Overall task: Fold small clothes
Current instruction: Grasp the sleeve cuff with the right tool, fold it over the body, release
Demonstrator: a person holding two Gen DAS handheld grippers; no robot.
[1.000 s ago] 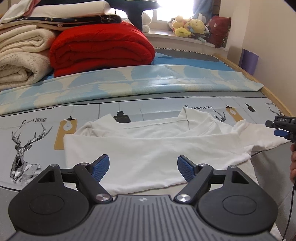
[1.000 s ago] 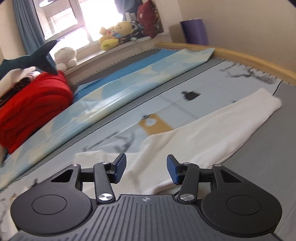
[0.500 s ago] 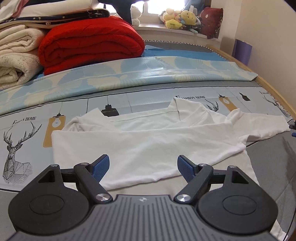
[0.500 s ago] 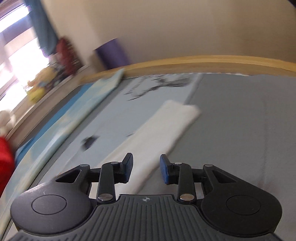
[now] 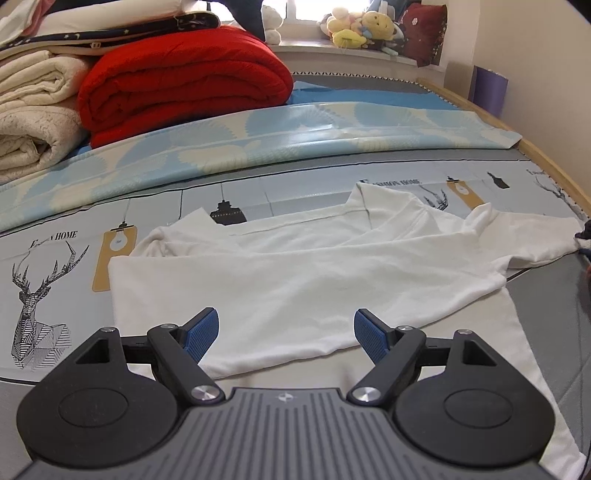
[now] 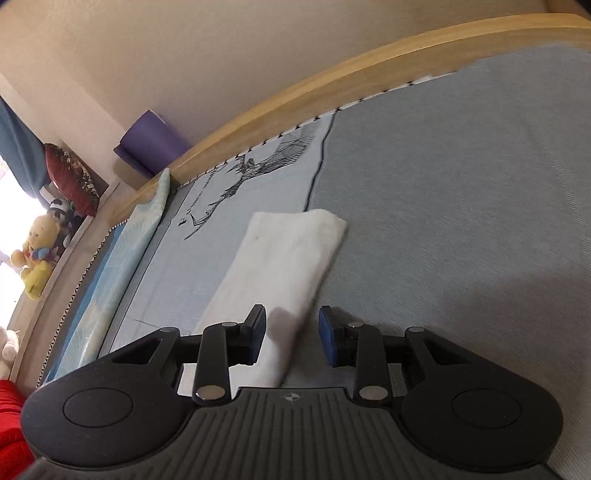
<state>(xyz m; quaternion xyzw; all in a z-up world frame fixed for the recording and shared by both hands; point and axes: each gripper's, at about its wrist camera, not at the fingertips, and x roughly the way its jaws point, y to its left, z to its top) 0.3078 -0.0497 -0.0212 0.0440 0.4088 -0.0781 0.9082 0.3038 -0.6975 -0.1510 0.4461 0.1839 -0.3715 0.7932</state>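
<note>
Left wrist view: a white shirt [image 5: 306, 273] of soft, matte knit lies spread on a bed sheet [image 5: 55, 258] printed with deer, bulbs and lamps. The near body panel is folded over itself, giving a straight lower edge with shallow creases; the pointed collar [image 5: 373, 199] lies at the far side, and one sleeve [image 5: 532, 240] runs toward the right edge of the view. The left gripper [image 5: 284, 332] hovers over the near hem, its ribbed blue pads [image 5: 201, 334] set wide apart, holding nothing.

Right wrist view: the sleeve [image 6: 288, 266] appears as a flat, rectangular band with a squared cuff, lying across the boundary between the printed sheet and a plain grey woven cover [image 6: 461, 206]. The right gripper [image 6: 291, 334] straddles the sleeve's near part with its jaws at a moderate gap, not closed on the fabric.

Background: a thick, folded red quilt [image 5: 184, 77] and rolled cream blankets [image 5: 33, 122] of nubby texture; a smooth curved wooden rail [image 6: 332, 88]; plush toys [image 5: 360, 27] on the sill.
</note>
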